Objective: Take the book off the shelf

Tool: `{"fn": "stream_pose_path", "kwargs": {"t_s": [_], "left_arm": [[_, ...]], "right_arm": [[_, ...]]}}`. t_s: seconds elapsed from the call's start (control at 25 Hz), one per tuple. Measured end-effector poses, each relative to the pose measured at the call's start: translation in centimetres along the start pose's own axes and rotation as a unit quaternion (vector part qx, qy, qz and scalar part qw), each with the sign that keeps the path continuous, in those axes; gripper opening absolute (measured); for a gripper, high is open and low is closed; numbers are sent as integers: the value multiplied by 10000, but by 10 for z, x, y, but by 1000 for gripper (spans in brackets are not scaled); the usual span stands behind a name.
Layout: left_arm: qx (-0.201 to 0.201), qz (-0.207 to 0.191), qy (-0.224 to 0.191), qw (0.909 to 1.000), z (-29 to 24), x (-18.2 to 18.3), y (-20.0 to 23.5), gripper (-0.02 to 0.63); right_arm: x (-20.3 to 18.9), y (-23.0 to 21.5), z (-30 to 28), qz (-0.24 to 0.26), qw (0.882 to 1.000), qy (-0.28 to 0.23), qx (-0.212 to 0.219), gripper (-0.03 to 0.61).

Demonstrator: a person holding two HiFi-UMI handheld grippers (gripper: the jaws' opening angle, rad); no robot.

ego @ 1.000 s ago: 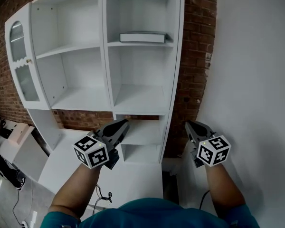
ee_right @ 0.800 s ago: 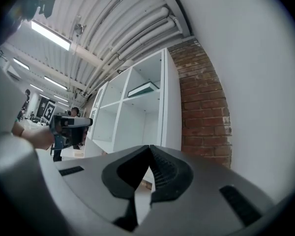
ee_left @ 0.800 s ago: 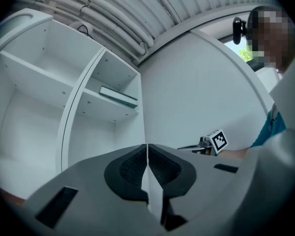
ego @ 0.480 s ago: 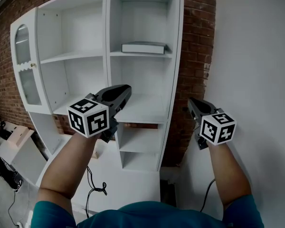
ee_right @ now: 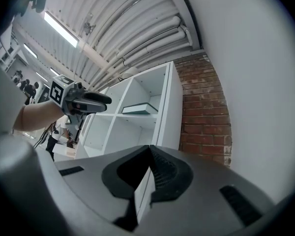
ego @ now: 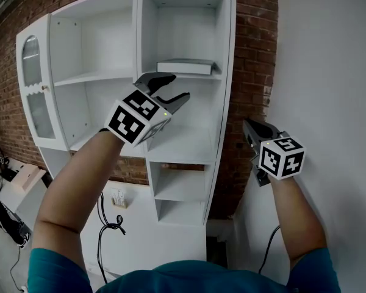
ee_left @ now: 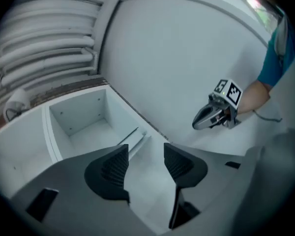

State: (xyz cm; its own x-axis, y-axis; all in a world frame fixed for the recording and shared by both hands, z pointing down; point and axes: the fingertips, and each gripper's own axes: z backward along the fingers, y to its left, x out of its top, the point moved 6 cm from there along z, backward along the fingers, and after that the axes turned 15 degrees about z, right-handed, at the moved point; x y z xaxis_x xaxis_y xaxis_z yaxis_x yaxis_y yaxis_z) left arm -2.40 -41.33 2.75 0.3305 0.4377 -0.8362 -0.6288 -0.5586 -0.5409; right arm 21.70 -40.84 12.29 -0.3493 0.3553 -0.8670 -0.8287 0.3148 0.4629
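Just below flat grey book [ego: 184,67] on white shelf unit [ego: 227,90]: left gripper [ego: 177,86] jaws have just been opening, empty; right gripper [ego: 251,127] closed. Risk: misaligned jaws may shove book backward.

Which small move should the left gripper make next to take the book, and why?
Probably ease the left gripper forward and slightly up toward the book. Its jaws have just been opening, with nothing between them, and it hangs just below the book, which lies flat on the shelf, untouched.
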Motion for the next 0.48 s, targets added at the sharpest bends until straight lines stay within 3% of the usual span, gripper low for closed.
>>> {"fn": "stream_pose_path", "kwargs": {"t_s": [0.08,0.24,0.48], "left_arm": [[171,-638,292,9974,-14,7,6,255],[286,-1236,691,9895,-37,20,23,292],[219,-2317,1367,9629,-74,25,35,319]], "right_arm": [[-3,-1,-2,-10,10000,-3,5,21],[-8,-5,-4,-16,10000,7,-16,21],[-13,-15,-3,-18,9999,10,-107,21]]}}
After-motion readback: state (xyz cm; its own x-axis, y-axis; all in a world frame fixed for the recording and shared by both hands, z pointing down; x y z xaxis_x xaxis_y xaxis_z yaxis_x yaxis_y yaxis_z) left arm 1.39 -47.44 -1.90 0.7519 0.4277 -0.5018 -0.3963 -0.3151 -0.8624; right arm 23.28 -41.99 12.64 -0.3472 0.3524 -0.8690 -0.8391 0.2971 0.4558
